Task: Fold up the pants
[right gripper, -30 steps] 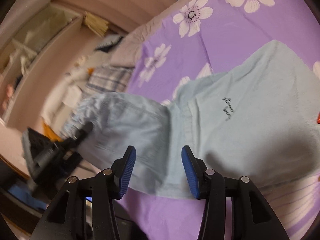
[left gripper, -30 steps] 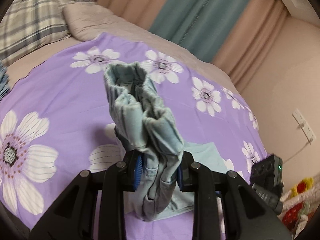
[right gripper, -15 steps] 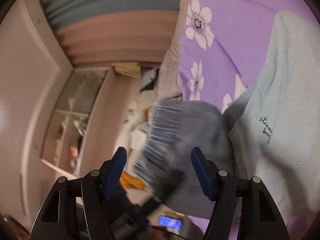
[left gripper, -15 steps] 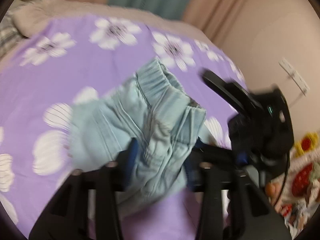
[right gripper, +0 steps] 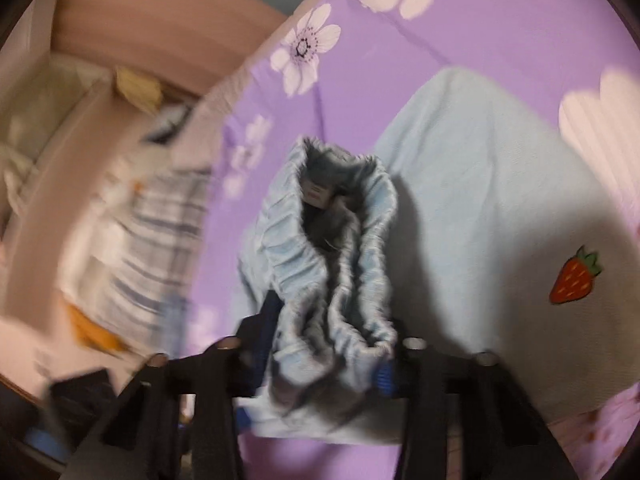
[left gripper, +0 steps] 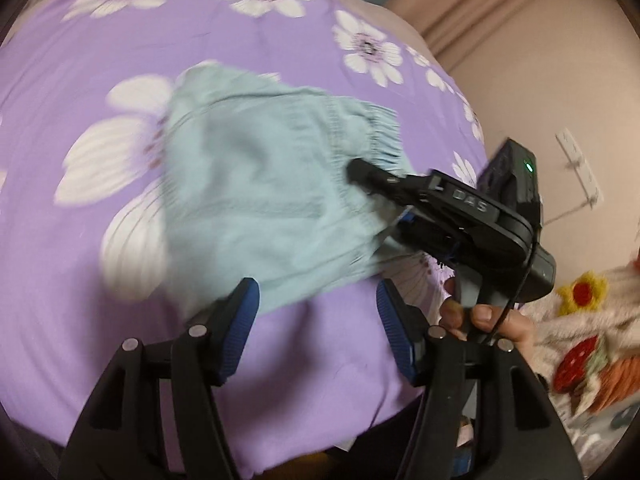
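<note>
Now our right gripper (right gripper: 328, 364) closes its fingers around the pants (left gripper: 260, 188) waistband, bunched between them. Our left gripper (left gripper: 316, 320) opens empty, pants lying just ahead on the bed (left gripper: 80, 40).

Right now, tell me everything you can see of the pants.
The pants are pale blue, denim-like cloth with a gathered elastic waistband and stitched seams. They lie bunched, partly folded, on the purple flowered bedspread, beside a light blue shirt with a strawberry patch. The right tongs are closing with the waistband between them. The left tongs are opening, nothing between them, just short of the cloth's near edge.
</note>
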`<state>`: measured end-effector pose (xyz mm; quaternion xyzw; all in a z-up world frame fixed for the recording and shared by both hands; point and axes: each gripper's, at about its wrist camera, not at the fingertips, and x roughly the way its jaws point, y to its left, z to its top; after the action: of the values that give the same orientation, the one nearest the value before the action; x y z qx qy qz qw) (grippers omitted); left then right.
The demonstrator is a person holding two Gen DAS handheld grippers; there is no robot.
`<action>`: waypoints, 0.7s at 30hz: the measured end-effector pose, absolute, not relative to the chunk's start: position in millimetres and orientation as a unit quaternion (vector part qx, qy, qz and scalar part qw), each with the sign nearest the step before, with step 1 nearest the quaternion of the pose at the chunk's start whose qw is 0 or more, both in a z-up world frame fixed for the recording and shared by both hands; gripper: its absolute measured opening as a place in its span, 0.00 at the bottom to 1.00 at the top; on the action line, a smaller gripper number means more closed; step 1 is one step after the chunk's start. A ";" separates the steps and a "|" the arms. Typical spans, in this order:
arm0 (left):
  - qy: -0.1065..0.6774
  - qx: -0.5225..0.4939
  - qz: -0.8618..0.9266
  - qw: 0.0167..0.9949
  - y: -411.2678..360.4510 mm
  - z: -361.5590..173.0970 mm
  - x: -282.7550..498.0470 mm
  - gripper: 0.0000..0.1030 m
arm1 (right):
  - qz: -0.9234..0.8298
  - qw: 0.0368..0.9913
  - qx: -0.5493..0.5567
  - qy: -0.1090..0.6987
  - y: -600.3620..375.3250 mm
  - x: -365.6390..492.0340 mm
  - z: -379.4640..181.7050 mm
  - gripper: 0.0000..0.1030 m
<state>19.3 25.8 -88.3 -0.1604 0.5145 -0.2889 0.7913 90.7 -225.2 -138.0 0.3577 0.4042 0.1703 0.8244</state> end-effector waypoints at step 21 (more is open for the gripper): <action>0.516 -0.166 -0.269 0.796 34.9 -85.8 13.4 0.59 | 0.076 0.862 0.358 0.351 -294.1 70.3 -130.4 0.33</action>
<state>13.4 34.9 -85.8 -0.1658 0.5160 -0.2693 0.7961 70.3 -294.1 -130.4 0.3576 0.3515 0.0760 0.8619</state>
